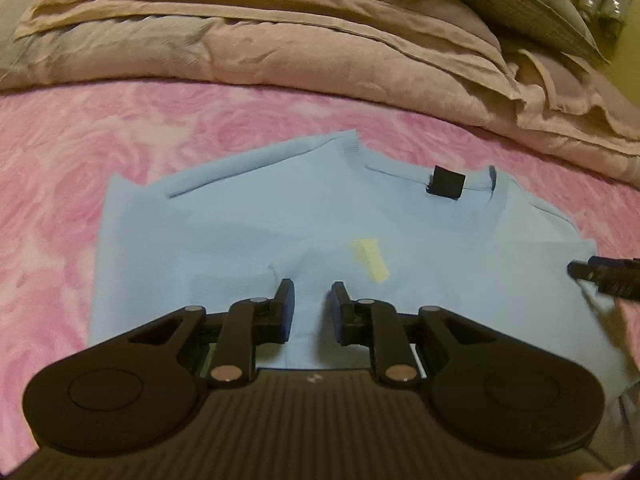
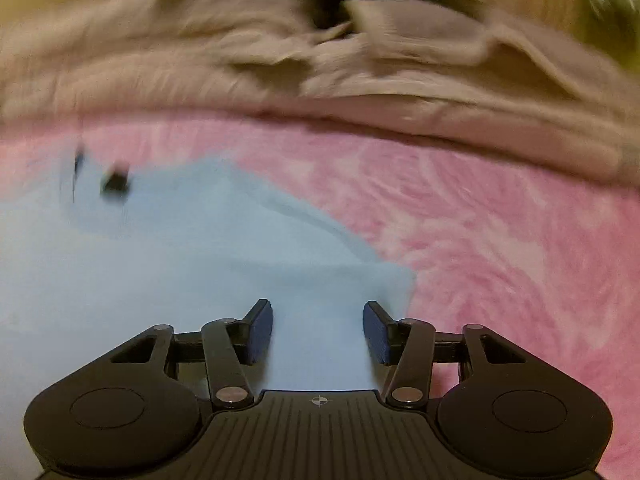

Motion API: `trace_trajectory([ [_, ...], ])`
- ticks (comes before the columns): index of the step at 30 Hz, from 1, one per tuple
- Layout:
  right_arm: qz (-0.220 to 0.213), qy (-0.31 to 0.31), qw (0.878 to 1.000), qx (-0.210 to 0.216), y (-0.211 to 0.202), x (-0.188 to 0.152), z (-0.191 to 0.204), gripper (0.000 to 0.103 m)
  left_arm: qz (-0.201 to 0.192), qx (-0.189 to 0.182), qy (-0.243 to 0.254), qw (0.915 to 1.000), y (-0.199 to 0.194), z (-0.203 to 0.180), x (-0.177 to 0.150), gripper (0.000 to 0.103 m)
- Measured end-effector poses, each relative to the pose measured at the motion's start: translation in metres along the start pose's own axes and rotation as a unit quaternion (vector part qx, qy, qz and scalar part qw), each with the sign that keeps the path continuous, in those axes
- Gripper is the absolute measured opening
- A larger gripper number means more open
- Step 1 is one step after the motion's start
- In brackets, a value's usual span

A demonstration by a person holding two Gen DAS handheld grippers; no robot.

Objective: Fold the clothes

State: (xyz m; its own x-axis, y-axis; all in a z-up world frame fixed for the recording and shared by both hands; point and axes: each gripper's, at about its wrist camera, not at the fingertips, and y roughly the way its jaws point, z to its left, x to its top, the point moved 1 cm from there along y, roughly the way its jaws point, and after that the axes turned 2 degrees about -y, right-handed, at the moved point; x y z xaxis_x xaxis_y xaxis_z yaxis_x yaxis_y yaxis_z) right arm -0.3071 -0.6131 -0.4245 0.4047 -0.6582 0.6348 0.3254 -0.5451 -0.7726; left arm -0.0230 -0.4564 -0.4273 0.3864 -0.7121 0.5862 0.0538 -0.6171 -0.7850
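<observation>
Left hand-held gripper (image 1: pixel 311 300) sits lowest in the left wrist frame, jaws parted a little with blue fabric showing in the gap; I can't tell if it's pinching any. Right hand-held gripper (image 2: pixel 318 320) is wider open, holding nothing, over the shirt's right edge.

Blue t-shirt (image 1: pixel 320 232) lies flat on the pink bedspread (image 1: pixel 60 160), straight ahead of both grippers. Its collar with black label (image 1: pixel 447 187) is toward frame top, and both side parts look turned in. Long axis looks near-to-far, though the near hem is hidden by my grippers. Left is nearer the shirt's middle, right nearer its right-frame corner (image 2: pixel 400 280).

Count: one shirt, one yellow mark (image 1: pixel 370 258) on it, one label, two grippers. Beige bedding (image 1: pixel 280 40) is piled at frame top.

Fits either partly folded or awaiting the crosswise fold.
</observation>
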Motion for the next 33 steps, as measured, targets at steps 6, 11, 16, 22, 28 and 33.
trace_trajectory([
  [6,0.028,-0.009,0.999,-0.023,-0.027,-0.01,-0.002,0.049,-0.013,-0.014,-0.012,0.9997,-0.009,0.009,0.008,0.014],
  [11,0.048,-0.025,0.999,0.001,-0.043,-0.032,0.015,0.05,0.006,-0.014,0.023,0.9996,0.001,0.006,0.001,0.01],
  [16,0.007,0.05,0.998,-0.045,-0.097,-0.047,0.02,0.05,-0.015,-0.049,0.011,0.9986,-0.037,0.016,-0.008,0.01],
  [22,0.021,0.021,1.0,0.002,-0.178,-0.091,0.078,0.05,0.031,-0.087,0.062,0.9938,-0.108,0.034,-0.071,0.009],
  [28,0.082,-0.009,0.996,-0.033,-0.192,-0.173,0.102,0.05,0.055,-0.066,0.083,0.9929,-0.152,0.062,-0.144,0.009],
  [33,0.023,0.016,0.999,-0.017,-0.221,-0.21,0.087,0.05,0.005,-0.058,0.066,0.9961,-0.17,0.073,-0.171,0.009],
])
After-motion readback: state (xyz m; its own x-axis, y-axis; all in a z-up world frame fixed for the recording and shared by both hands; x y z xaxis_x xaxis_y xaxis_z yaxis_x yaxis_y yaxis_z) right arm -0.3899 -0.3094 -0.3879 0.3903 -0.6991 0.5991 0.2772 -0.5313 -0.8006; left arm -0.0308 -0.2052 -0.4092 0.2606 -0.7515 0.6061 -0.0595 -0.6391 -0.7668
